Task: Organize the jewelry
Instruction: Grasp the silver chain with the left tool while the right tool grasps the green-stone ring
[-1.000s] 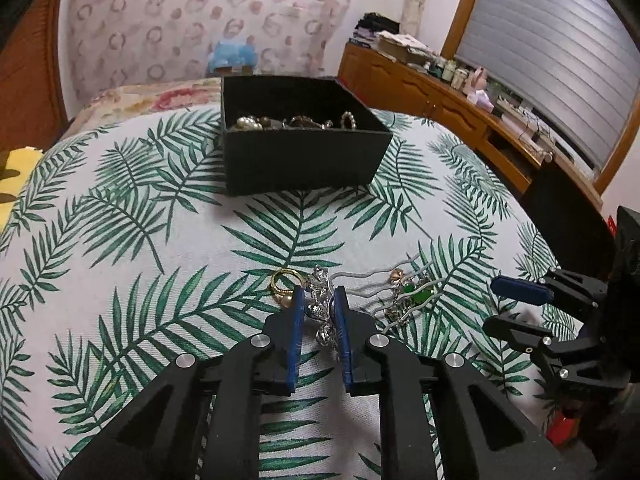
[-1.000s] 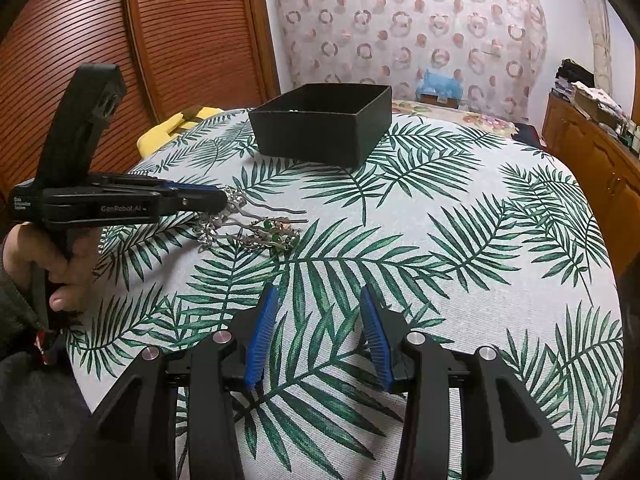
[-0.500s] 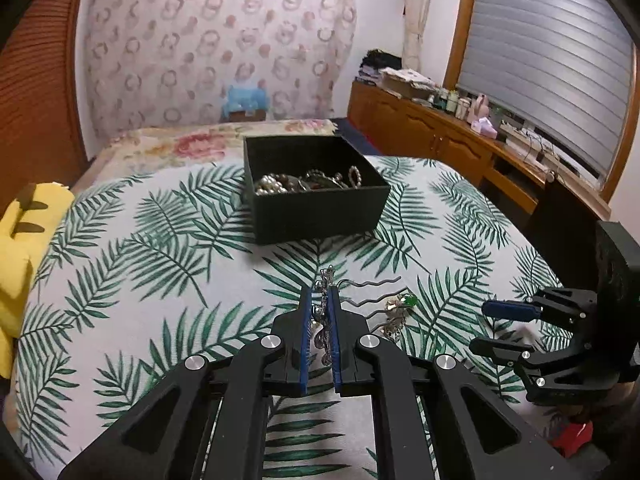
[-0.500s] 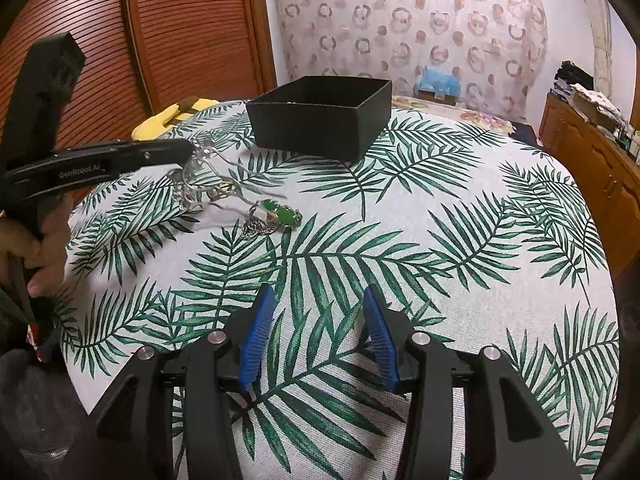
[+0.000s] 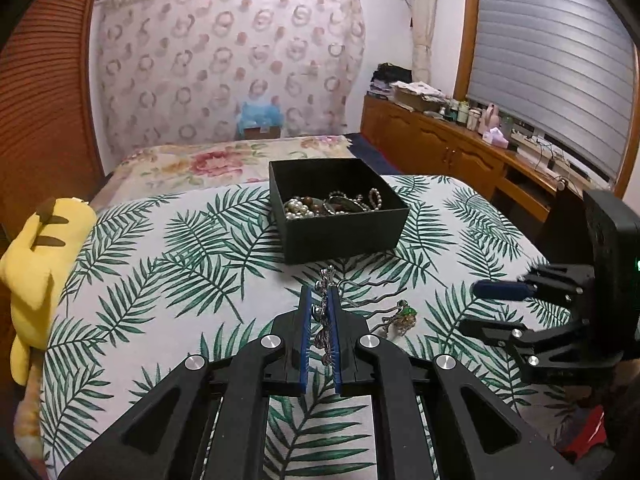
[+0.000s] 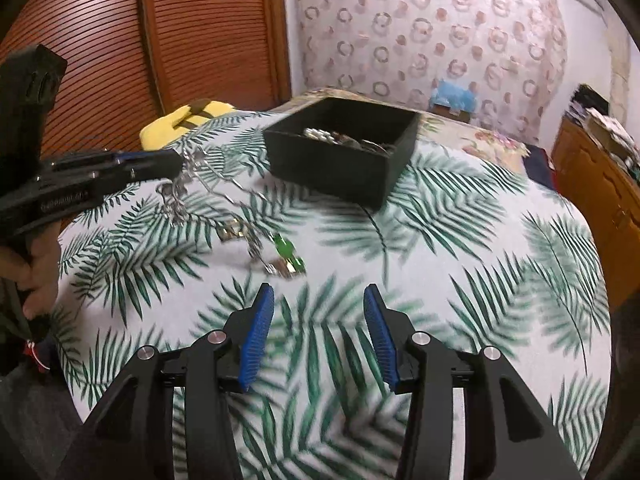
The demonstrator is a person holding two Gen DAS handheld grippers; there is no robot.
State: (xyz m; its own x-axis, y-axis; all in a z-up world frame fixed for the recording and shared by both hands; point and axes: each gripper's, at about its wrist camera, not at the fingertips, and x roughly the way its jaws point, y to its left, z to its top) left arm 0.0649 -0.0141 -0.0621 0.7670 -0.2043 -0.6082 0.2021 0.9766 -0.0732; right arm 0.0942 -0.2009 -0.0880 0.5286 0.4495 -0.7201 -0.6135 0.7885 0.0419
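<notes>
My left gripper (image 5: 320, 300) is shut on a silver chain necklace (image 5: 325, 312) and holds it above the leaf-print cloth; in the right wrist view the chain (image 6: 176, 196) dangles from it (image 6: 172, 162). A black box (image 5: 338, 210) with pearls and chains inside stands beyond it, also in the right wrist view (image 6: 340, 152). A green-stone piece (image 5: 402, 316) and wavy hairpins (image 5: 372, 292) lie on the cloth; the green piece shows in the right wrist view (image 6: 286, 254). My right gripper (image 6: 319, 320) is open and empty above the cloth.
A yellow plush toy (image 5: 36, 272) lies at the table's left edge. A floral bed (image 5: 224, 160) is behind the table. A wooden cabinet (image 5: 460, 152) with clutter runs along the right wall.
My left gripper closed on the chain and lifted it off the pile, rising toward the box. The right gripper drifted slightly forward, staying open.
</notes>
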